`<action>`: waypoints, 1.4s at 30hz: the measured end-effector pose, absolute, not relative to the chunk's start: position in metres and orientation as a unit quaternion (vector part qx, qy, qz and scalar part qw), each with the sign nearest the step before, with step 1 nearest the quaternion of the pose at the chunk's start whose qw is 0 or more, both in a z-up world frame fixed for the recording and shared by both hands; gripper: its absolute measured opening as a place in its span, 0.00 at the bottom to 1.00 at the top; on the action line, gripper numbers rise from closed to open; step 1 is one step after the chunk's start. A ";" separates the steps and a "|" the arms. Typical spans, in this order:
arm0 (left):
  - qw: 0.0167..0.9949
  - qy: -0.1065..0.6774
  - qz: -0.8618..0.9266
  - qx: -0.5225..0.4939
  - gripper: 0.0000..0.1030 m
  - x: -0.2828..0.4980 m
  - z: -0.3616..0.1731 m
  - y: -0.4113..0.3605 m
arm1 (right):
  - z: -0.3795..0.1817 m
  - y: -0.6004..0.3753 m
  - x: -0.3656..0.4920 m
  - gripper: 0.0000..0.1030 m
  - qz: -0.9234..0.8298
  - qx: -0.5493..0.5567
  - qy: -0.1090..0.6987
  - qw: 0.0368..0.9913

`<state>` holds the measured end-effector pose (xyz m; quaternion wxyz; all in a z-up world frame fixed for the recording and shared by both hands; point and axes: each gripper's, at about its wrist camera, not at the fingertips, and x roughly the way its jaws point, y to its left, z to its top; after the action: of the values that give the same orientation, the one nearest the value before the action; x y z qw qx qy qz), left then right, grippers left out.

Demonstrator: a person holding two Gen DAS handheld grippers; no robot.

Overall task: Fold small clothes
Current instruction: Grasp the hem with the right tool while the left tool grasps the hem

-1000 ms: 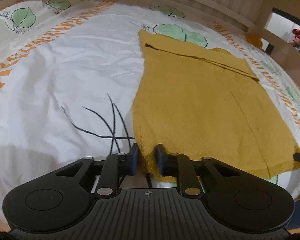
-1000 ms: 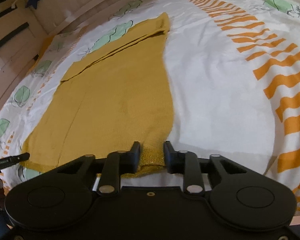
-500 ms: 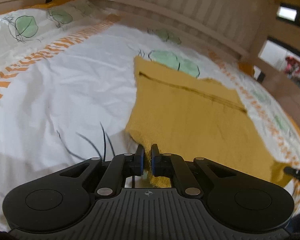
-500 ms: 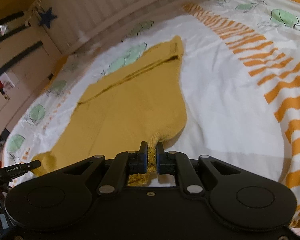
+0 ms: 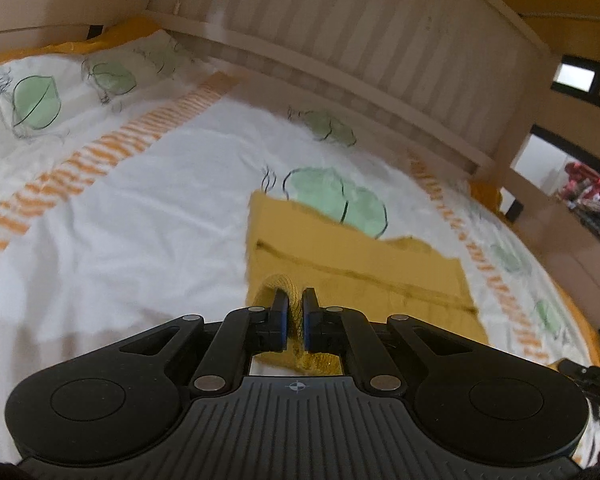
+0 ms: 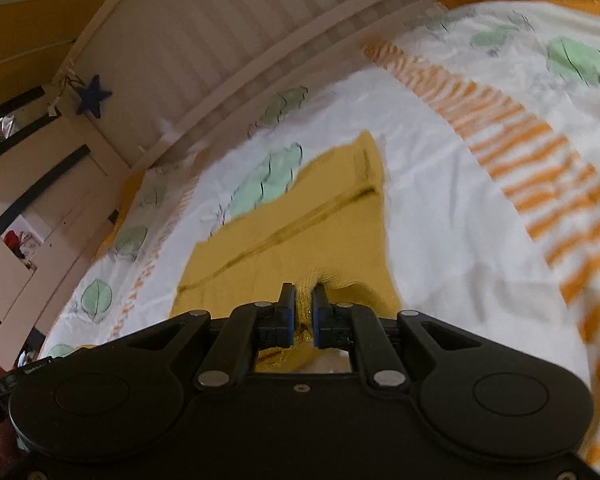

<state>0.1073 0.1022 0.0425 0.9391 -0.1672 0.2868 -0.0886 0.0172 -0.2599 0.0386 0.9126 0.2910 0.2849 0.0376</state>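
So, a mustard-yellow knit garment (image 5: 352, 280) is spread out on a bed covered by a white bedsheet (image 5: 148, 216) printed with green leaves and orange dashed stripes. The near hem of the garment is lifted off the sheet at two corners, while the far part is left lying flat, with a darker seam line seen running across it.

In the left wrist view, the left gripper (image 5: 295, 312) is clamped on one near corner of the garment; a bunched ridge of knit is squeezed between the blue-edged pads and a little loop of fabric is pushed up just past the fingertips. More of the hem is seen hanging down behind the jaws.

In the right wrist view, the right gripper (image 6: 303, 307) is pinched on the other near corner, with a fold of yellow knit pressed between its pads and a small hump of cloth raised right in front of them.

A slatted wooden bed rail (image 5: 372, 60) is seen curving along the far side of the mattress in both views, and a dark blue star decoration (image 6: 93, 96) is hung on it at the left of the right wrist view. Both pictures are a bit motion-blurred, so fine detail in the print is lost.
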 end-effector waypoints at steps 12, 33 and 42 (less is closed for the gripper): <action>0.940 0.279 -0.083 -0.177 0.06 0.207 0.055 0.095 | 0.064 -0.274 0.119 0.15 0.028 0.269 0.264 0.926; 0.927 0.320 -0.041 -0.194 0.07 0.365 -0.016 0.081 | -0.002 -0.301 0.287 0.15 -0.035 0.246 0.298 0.922; 0.934 0.307 -0.021 -0.183 0.42 0.369 -0.025 0.092 | -0.018 -0.306 0.300 0.69 -0.054 0.229 0.306 0.923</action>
<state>0.3692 0.0920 -0.0252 0.9337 -0.1831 0.3069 -0.0207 0.2997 -0.3059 -0.0179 0.9226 0.2289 0.3057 -0.0537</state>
